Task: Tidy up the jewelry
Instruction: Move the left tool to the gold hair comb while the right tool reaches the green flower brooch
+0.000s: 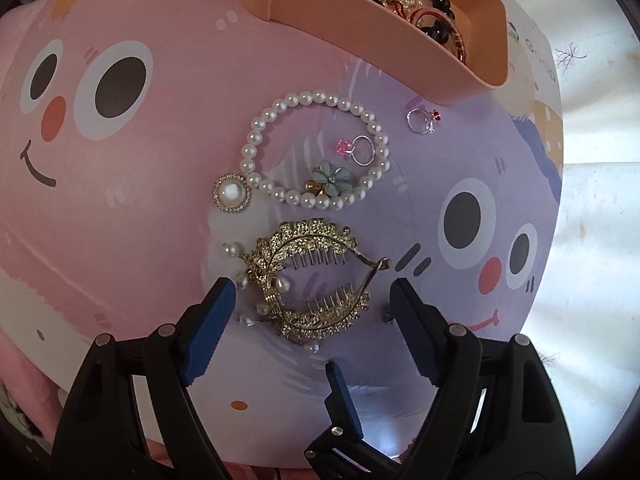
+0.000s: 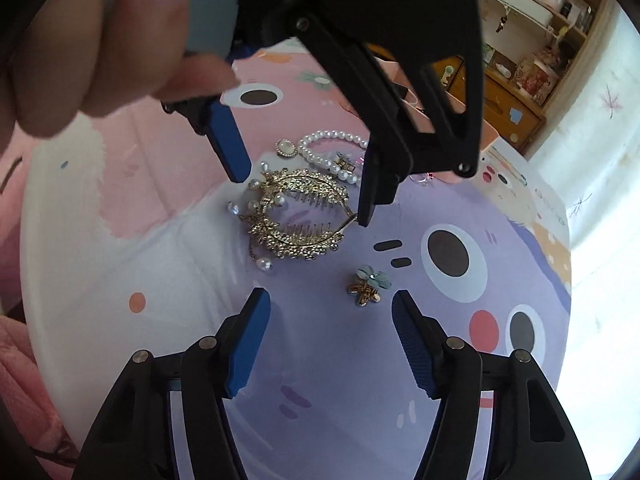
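Left gripper poised over the gold hair clip, right gripper waiting near the flower earring.

Left wrist view: the left gripper (image 1: 312,284) stands open, pads either side of the clip (image 1: 308,280) but not pressing it; pearl bracelet (image 1: 316,152), brooch (image 1: 232,194) and two rings lie beyond, short of the tray (image 1: 400,36). Best to close on the clip's solid gold leaves, not its dangling pearls or comb teeth.

Right wrist view: the right gripper (image 2: 332,300) is open and empty, the earring (image 2: 368,284) just ahead of its right finger; the left gripper hangs over the clip (image 2: 300,216). It should stay clear.
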The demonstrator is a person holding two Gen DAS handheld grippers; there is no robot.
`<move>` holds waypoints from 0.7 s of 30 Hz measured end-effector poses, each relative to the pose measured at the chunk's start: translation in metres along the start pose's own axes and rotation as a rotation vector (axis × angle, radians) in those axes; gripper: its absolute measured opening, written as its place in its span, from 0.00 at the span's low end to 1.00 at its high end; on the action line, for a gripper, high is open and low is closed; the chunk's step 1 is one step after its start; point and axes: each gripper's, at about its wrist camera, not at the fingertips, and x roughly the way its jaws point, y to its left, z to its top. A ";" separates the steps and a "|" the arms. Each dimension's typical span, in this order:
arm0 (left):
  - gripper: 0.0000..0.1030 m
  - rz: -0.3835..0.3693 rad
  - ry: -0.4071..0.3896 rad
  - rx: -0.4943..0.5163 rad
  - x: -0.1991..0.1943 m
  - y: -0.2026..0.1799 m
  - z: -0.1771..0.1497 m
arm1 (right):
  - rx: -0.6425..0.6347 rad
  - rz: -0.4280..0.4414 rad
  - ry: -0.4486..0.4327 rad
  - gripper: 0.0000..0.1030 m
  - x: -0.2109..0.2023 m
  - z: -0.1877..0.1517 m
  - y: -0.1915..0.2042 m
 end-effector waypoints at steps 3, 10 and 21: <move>0.75 0.051 0.003 -0.009 0.006 -0.009 0.005 | 0.063 0.019 -0.013 0.56 0.003 -0.004 -0.018; 0.77 0.108 0.017 -0.003 0.011 -0.031 0.013 | 0.118 0.116 -0.047 0.45 0.007 -0.013 -0.048; 0.74 0.168 0.021 -0.003 0.017 -0.067 0.010 | 0.130 0.122 -0.084 0.24 0.007 -0.011 -0.047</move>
